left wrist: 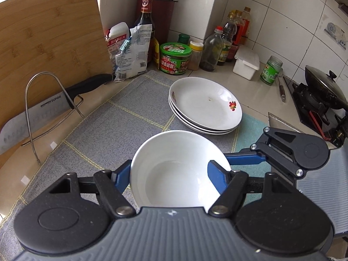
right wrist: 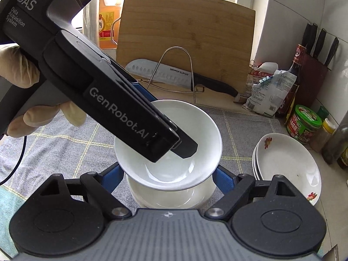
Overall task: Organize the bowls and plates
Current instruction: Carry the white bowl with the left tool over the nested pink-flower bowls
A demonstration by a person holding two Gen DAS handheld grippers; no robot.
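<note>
Left gripper (left wrist: 168, 174) is clamped on the upper bowl (left wrist: 174, 163). One blue finger (left wrist: 118, 180) is seen against the outside on the left, and the other is at the right rim. From the right wrist view its black tip is seen dipping inside that bowl, which is held tilted a bit.

Right gripper (right wrist: 169, 175) is closed around the lower bowl (right wrist: 169, 198), with a blue finger pressed to each side, so the jaws are kept fairly wide by the bowl itself. The upper bowl is held right over the lower one and overlaps most of it. Whether the two are actually touching can't be told from here.

A gloved hand (right wrist: 19, 69) can be seen wrapped around the left gripper's handle.

Everything is done over a grey checked cloth (left wrist: 108, 119) laid on the counter. A stack of plates (left wrist: 205, 104) with little flower prints is parked on the cloth just beside the bowls, on the right in the right wrist view.

Further back, a cleaver (right wrist: 161, 71) is slotted in a wire rack (right wrist: 176, 50), and a cutting board (right wrist: 187, 32) is leaned up behind it. Jars and bottles are lined along the tiled wall, and a wok (left wrist: 324, 89) is sat on the stove off to the right.
</note>
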